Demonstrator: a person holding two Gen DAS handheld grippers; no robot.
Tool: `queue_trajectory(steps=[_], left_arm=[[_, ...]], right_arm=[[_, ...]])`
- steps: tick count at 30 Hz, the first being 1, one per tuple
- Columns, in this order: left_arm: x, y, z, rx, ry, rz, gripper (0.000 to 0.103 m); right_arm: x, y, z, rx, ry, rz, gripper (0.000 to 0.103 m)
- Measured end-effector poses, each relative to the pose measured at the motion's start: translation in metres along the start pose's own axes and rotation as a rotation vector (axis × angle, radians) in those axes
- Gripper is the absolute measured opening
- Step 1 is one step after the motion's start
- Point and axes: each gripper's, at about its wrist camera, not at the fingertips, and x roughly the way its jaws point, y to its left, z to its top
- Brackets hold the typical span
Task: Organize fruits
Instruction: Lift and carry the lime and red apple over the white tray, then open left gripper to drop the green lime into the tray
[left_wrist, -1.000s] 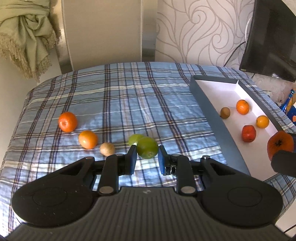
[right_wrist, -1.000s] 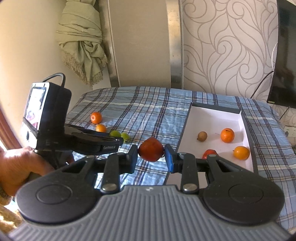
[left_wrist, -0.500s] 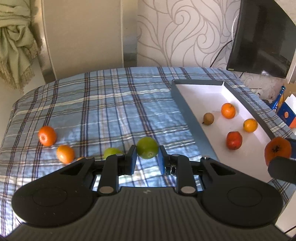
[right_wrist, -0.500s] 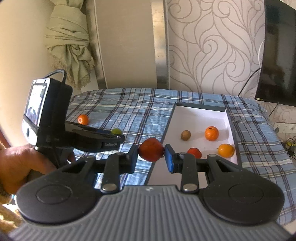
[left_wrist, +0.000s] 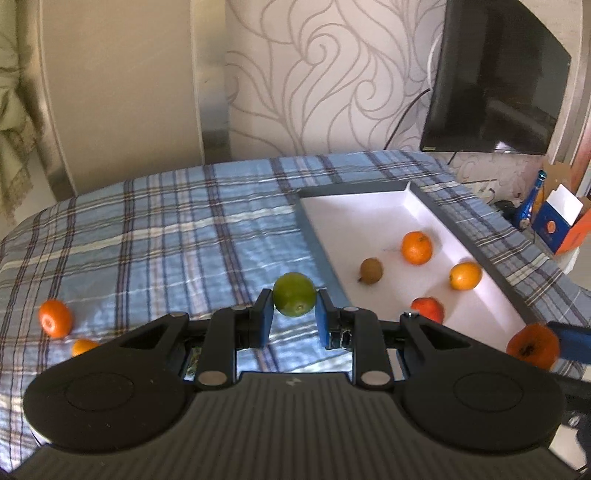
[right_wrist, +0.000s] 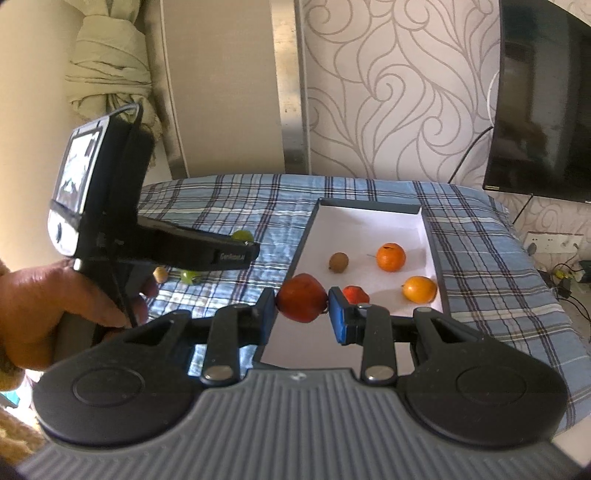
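From the left wrist, the left gripper has its blue fingers pinching a round green lime above the blue plaid bedspread, beside the white grey-rimmed tray. From the right wrist, the right gripper pinches a red-orange round fruit over the tray's near edge; faint unreadable lettering marks the left gripper's side.

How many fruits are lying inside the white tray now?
4 in the white tray: a brown fruit, an orange, a yellow-orange fruit, and a red fruit partly hidden behind the right hand-held gripper.
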Motion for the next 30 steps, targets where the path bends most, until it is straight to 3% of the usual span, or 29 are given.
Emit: queue_trajectory(steps=[30], left_arm=[[0.047, -0.07, 0.024, 0.088, 0.006, -0.131, 0.028]], right_arm=[[-0.019, -0.037, -0.01, 0.059, 0.004, -0.152, 0.034]])
